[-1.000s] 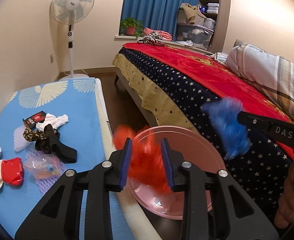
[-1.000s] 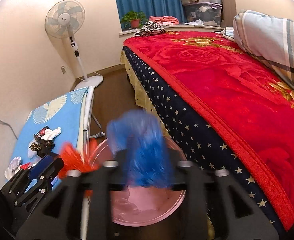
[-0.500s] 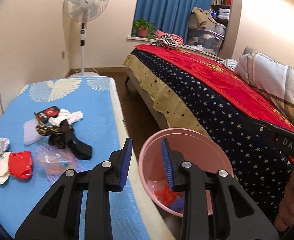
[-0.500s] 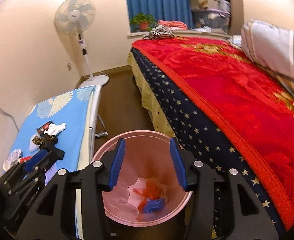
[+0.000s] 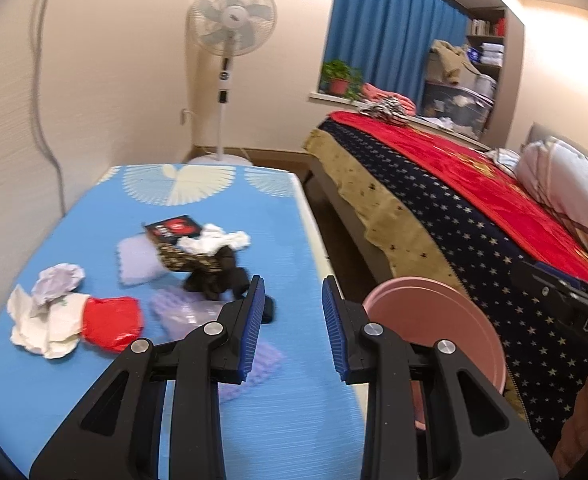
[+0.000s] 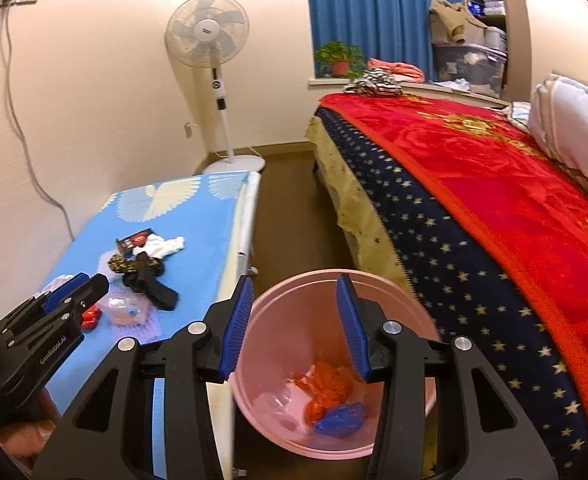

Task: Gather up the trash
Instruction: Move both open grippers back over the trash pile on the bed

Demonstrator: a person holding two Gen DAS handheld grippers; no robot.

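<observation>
- The bed (image 6: 494, 184), under a red and star-patterned blanket, is seen filling the 1 to 4 o'clock part of the right wrist view; its near edge runs from 12 down toward 5 o'clock.
- A strip of bare floor (image 6: 290, 208) is left open between the bed and the worktop (image 5: 254, 216), running up to the fan (image 6: 210, 36) at 11 o'clock.
- The worktop, covered in blue, is seen at 9 o'clock in the right wrist view; its right edge lies just beside the pink bin (image 6: 414, 308).
- The pink bin is stood on the floor between worktop edge and bed; orange trash (image 6: 328, 388) and blue trash (image 6: 342, 420) are seen lying at its bottom.
- The right claw (image 6: 296, 326) is held above the bin's mouth, angled downward, its blue pads spread wide apart with nothing between them.
- The left claw (image 5: 292, 330) is held low over the worktop's right edge, pointed toward 12 o'clock, pads parted and empty, touching nothing.
- More trash is scattered on the worktop at 9 to 11 o'clock of the left claw: crumpled white paper (image 5: 42, 324), a red bag (image 5: 112, 320), a black strap (image 5: 222, 280) and a dark packet (image 5: 174, 228).
</observation>
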